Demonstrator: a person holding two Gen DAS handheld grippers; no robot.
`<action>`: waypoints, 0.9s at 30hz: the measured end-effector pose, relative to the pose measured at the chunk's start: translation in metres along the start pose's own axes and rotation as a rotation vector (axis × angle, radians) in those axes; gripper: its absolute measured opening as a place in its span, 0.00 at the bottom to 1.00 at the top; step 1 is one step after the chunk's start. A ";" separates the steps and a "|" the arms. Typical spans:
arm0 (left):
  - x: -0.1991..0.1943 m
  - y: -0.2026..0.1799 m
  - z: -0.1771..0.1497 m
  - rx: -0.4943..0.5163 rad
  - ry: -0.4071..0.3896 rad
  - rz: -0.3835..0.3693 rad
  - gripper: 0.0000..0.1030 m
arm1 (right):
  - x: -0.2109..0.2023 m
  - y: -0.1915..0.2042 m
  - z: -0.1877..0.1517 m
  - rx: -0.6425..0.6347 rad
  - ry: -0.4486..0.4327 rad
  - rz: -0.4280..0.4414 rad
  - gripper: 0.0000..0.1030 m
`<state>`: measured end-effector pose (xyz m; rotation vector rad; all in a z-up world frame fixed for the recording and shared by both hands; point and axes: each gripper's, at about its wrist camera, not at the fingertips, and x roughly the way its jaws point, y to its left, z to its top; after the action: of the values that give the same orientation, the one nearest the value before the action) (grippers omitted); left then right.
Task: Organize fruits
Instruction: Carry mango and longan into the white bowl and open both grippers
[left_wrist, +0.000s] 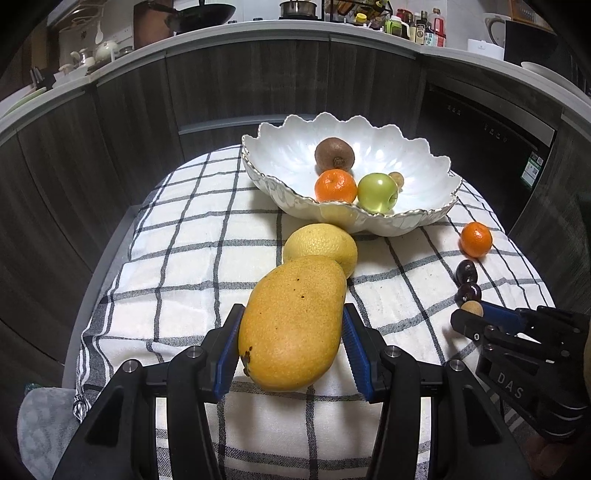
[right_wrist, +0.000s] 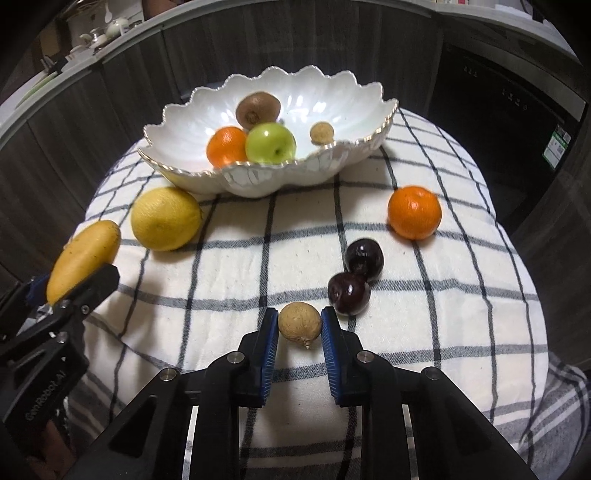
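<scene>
Dark wood kitchen cabinets curving behind; checked cloth (right_wrist: 424, 332) covering the counter out front.

Going left to right: left gripper (left_wrist: 291, 325) clamping the mango (left_wrist: 291, 325) across its middle, long axis pointing straight ahead toward the bowl (left_wrist: 280, 192), far tip overlapping the big yellow citrus (left_wrist: 321, 242) in the left view, touching or not impossible to say. Sitting just short of the bowl's near rim, that citrus, so blocking the straight path; likely needing a lift up and over.

Holding, inside the bowl: kiwi (left_wrist: 334, 151), orange (left_wrist: 335, 185), green apple (left_wrist: 376, 192), small tan round fruit (right_wrist: 322, 132).

Further right: right gripper (right_wrist: 299, 325) pinching another tan round fruit (right_wrist: 299, 324) at the fingertips, bowl straight ahead. Lying just beyond its right finger, two dark plums (right_wrist: 349, 293) touching each other; loose orange (right_wrist: 414, 212) past them, well apart from the bowl.
</scene>
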<state>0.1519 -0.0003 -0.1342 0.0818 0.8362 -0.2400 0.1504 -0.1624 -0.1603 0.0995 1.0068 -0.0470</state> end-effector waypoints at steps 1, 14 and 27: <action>-0.002 0.000 0.001 -0.002 -0.005 -0.002 0.49 | -0.003 0.000 0.001 -0.001 -0.006 0.004 0.24; -0.024 -0.004 0.035 -0.014 -0.069 -0.021 0.49 | -0.033 -0.001 0.040 -0.017 -0.105 0.028 0.24; 0.002 -0.010 0.107 0.004 -0.138 -0.032 0.49 | -0.030 -0.010 0.109 -0.038 -0.192 0.010 0.24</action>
<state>0.2286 -0.0284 -0.0637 0.0551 0.7001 -0.2739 0.2255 -0.1836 -0.0773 0.0636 0.8153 -0.0276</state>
